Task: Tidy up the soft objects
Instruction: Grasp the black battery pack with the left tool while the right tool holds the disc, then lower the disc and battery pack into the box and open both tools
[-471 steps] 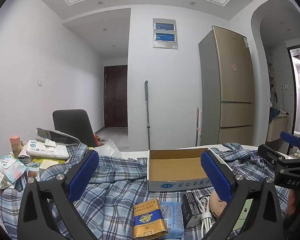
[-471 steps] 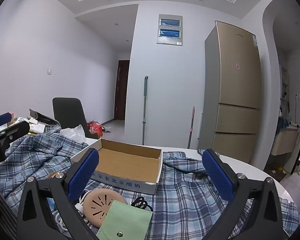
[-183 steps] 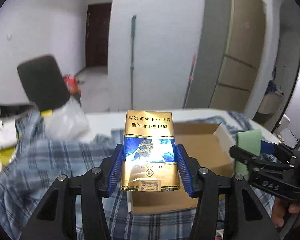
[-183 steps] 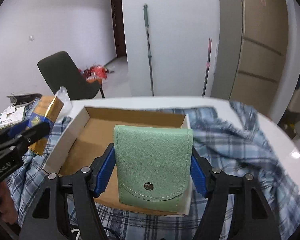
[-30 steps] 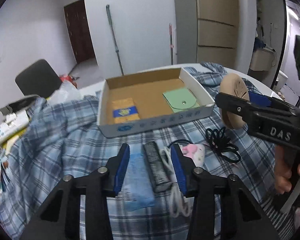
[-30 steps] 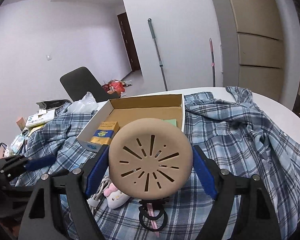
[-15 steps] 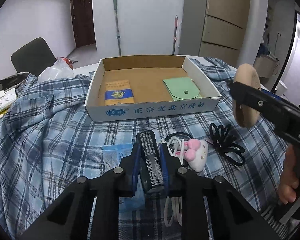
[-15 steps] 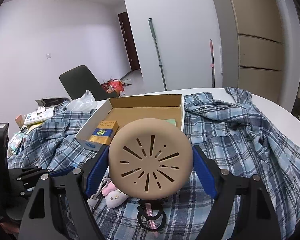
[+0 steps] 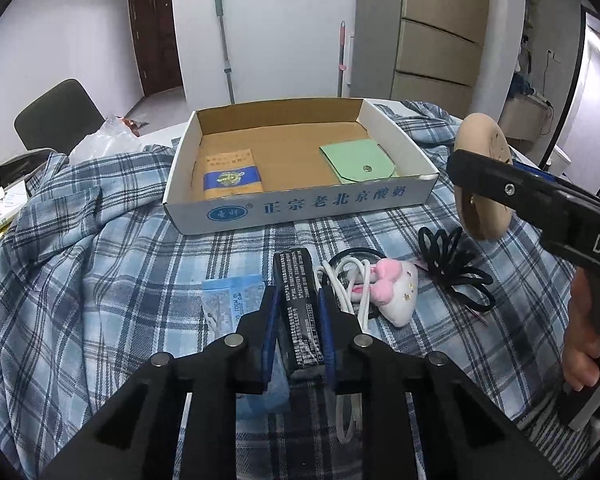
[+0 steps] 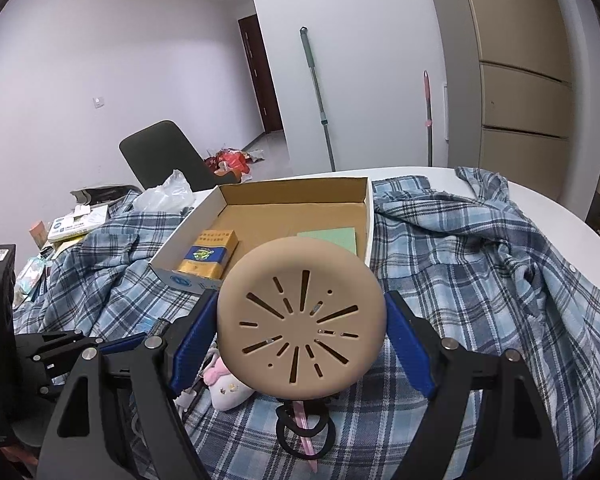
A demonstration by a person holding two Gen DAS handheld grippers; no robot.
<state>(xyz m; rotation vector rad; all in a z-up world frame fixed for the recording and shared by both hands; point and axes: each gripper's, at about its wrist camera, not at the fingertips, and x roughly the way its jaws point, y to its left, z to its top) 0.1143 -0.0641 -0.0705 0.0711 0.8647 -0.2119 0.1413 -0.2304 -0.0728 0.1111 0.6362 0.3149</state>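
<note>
I am clamping my left gripper (image 9: 299,330) on a black pack (image 9: 296,300) lying on the plaid cloth (image 9: 100,272), beside a blue packet (image 9: 232,300). I am gripping a tan slotted disc (image 10: 302,322) in my right gripper (image 10: 302,334), near the cardboard box (image 9: 300,204) containing a gold pack (image 9: 231,176) and green pouch (image 9: 358,160).
</note>
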